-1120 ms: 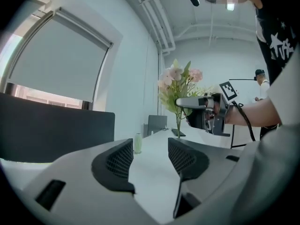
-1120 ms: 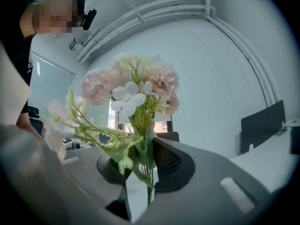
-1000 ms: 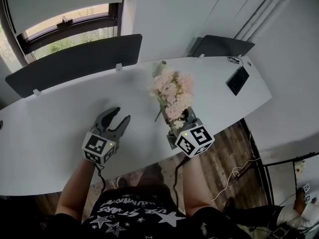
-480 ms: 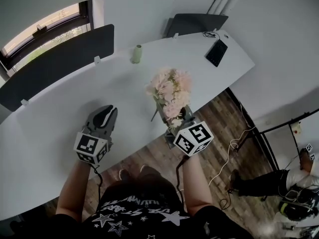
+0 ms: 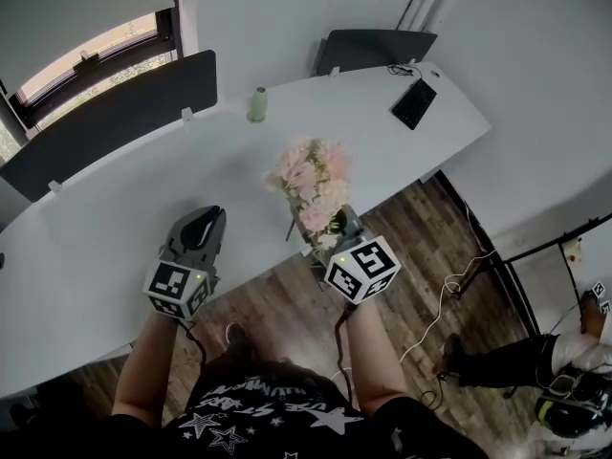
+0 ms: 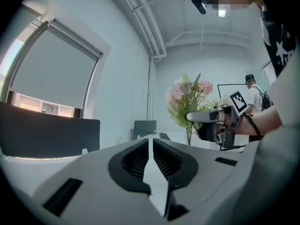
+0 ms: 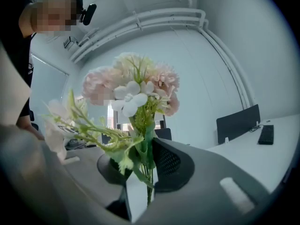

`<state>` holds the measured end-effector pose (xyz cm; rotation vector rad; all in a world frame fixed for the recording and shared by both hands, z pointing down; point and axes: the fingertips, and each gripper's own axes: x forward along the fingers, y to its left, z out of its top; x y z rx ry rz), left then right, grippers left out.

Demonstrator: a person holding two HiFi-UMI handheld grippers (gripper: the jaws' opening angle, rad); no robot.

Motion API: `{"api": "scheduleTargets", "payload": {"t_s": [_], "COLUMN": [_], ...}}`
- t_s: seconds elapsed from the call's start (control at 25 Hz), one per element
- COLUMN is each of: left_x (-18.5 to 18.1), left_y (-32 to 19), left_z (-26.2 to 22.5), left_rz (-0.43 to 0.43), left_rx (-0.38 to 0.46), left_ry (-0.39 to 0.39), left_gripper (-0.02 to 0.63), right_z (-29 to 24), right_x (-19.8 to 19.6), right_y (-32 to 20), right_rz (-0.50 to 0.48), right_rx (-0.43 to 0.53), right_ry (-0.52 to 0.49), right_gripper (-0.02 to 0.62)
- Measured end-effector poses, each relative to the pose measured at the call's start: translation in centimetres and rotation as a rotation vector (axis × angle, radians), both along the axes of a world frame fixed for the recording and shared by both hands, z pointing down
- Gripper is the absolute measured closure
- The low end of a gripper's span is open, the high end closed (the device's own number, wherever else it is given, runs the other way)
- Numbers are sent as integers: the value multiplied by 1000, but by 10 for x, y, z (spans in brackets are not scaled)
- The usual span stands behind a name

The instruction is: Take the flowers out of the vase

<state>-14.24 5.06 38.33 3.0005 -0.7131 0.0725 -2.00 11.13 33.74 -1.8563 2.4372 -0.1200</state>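
A bunch of pale pink flowers [image 5: 311, 182] with green stems stands upright in my right gripper [image 5: 337, 226], which is shut on the stems above the table's near edge. In the right gripper view the stems [image 7: 148, 172] run down between the jaws and the blooms [image 7: 136, 88] fill the middle. The small green vase [image 5: 257, 104] stands alone at the far side of the white table [image 5: 105, 228], well away from the flowers. My left gripper [image 5: 203, 215] hovers left of the bunch. Its jaws have just been closing and now meet with nothing between them [image 6: 151, 142]. It looks at the flowers [image 6: 187, 95].
Dark partition screens [image 5: 115, 113] line the table's far edge. A black keyboard [image 5: 413, 103] lies at the far right corner. Wooden floor [image 5: 421, 256] and cables lie right of the table, where another person [image 5: 564, 371] is at the lower right.
The left gripper's jaws went from wide open to shut. The right gripper carried the flowers away from the vase toward the table's near edge, so the vase now shows on its own.
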Motion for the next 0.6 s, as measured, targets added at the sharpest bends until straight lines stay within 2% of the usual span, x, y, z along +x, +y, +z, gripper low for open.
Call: {"api": "scheduleTargets", "payload": {"t_s": [0.28, 0.6], "left_x": [-13, -24], "left_y": [68, 106], "left_z": [-5, -25], "left_rz": [-59, -98], "left_rx": [14, 12], "left_ry": [-8, 18], "left_gripper": [591, 597], "right_z": [-1, -11], "right_x": [-10, -25], "right_y": [56, 87], "right_rz": [-53, -108], "right_rx": [8, 17], "right_ry": [-8, -7], "right_gripper": [515, 517]}}
